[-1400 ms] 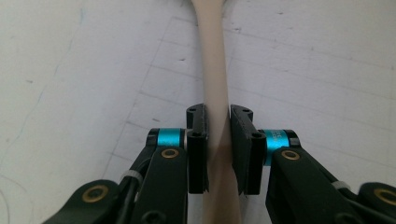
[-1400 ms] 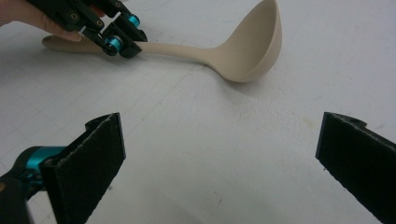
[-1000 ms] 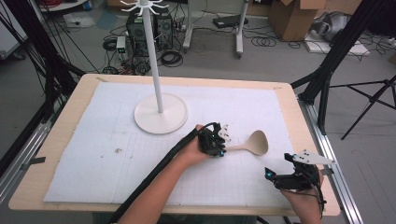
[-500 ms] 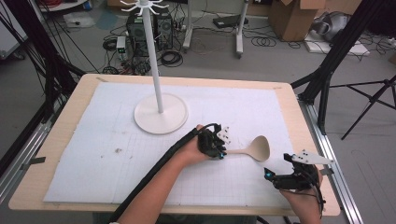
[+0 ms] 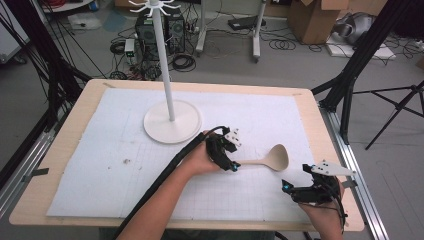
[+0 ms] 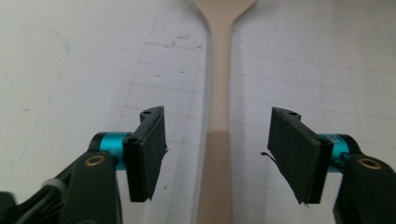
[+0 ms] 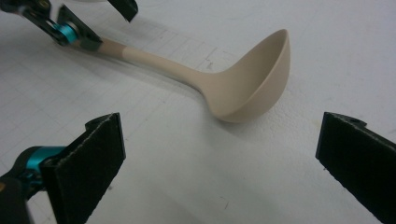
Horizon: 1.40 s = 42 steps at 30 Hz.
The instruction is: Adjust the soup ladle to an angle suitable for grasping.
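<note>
While empty, the ladle (image 5: pixel 267 159) lies on the mat (image 5: pixel 100 150).

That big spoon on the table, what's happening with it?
A person holds a two-jaw gripper in each hand over a white mat. The left gripper has just been opening its jaws: the beige ladle lies on the mat with its handle between the pads, and neither pad touches it. The right gripper waits nearby, open, pointing at the ladle's bowl with nothing between its jaws. A white hook stand stands farther back on the mat.
</note>
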Tool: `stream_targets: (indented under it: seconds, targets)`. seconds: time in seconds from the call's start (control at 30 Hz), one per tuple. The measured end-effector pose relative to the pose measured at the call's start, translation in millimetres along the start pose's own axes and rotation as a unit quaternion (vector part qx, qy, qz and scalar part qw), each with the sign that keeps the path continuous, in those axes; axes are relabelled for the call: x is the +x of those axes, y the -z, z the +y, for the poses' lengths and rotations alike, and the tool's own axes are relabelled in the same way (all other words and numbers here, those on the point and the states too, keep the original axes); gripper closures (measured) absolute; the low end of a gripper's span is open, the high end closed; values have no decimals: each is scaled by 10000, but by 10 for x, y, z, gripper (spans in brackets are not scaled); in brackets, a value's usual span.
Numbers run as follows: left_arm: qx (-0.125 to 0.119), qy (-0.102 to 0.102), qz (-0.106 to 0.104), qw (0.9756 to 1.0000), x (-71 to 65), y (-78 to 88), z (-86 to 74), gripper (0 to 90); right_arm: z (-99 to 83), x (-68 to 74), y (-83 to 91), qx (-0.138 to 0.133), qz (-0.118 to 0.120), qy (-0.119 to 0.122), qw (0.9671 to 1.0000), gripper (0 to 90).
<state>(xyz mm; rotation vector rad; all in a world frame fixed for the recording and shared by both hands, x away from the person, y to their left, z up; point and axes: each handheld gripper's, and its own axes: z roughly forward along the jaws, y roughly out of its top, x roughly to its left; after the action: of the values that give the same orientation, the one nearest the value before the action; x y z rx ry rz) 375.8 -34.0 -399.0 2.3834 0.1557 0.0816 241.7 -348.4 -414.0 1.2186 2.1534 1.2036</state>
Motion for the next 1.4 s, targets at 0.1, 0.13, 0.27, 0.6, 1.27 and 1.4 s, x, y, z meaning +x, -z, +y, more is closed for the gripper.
stream_targets:
  seconds: [0.1,0.13,0.27,0.6,1.27,1.4]
  targets:
    - [-235,44,73,9997,0,213,-42,284,24,15,-6,-15,7,50,10000,0]
    - [-344,70,127,9993,-2,285,-65,268,31,19,-6,-21,15,51,10000,0]
    - [-737,137,136,9971,-1,586,-186,210,56,26,-17,-42,31,59,10000,0]
    - [-1402,343,168,9894,-24,1068,-542,126,117,59,-100,-48,95,157,9998,0]
    - [-2260,1064,962,9635,-185,1708,-1573,16,156,76,-183,-27,156,203,9997,0]
    - [-2287,1177,1088,9602,-192,1782,-1733,16,149,75,-193,-15,164,204,9997,0]
